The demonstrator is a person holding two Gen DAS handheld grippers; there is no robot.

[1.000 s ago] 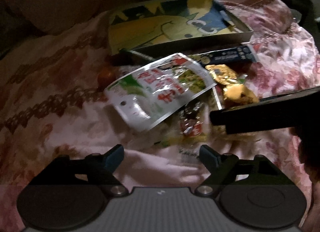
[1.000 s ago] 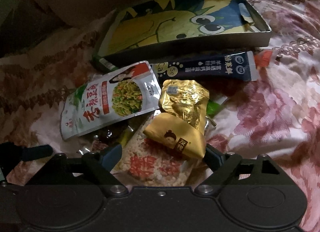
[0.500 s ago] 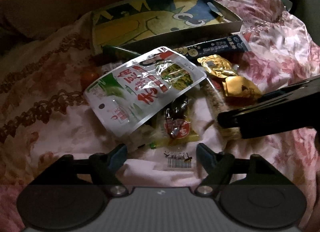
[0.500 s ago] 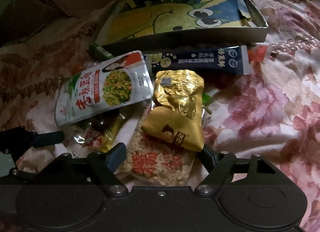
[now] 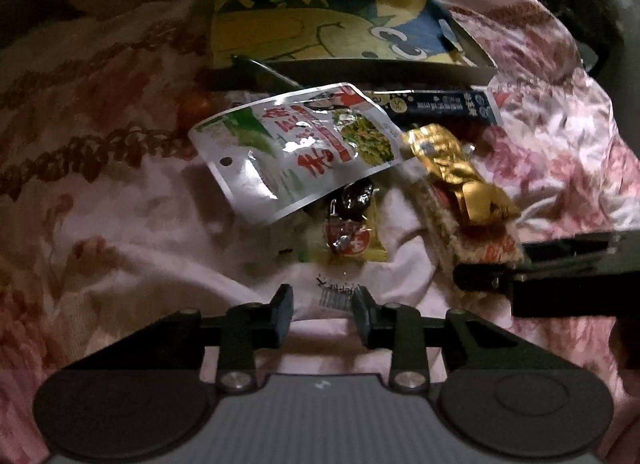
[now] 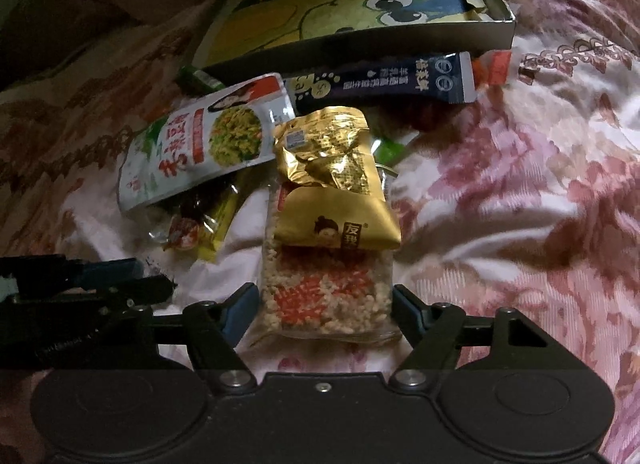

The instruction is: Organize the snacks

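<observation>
On the left: finish closing the left gripper [image 5: 322, 314] squarely on the near edge of the pale white packet with a barcode [image 5: 340, 296], which lies on the pink floral bedspread [image 5: 132, 248] at the front of the snack heap. Take only the packet's rim, not a fold of cloth; both are nearly the same colour. Jaws stand narrow, with the rim between them; cannot tell whether the pads already bite.

On the right: centre the right gripper [image 6: 324, 312] on the clear packet of puffed rice with orange-red print [image 6: 324, 296]. Jaws stand apart, one at each long edge, with no squeeze showing. Close gently, since the contents probably crush. Lift level, or the crinkled gold foil pouch [image 6: 336, 200] resting on its far end likely slides off. Likely destination: the shallow open cardboard box with a yellow-and-blue cartoon lining [image 6: 360, 44] beyond the heap.

Compared with a second ago: left jaws much narrower, having just been closing around the barcode rim. Right jaws slightly narrower too, having just been closing, and now further along the rice packet.
</observation>
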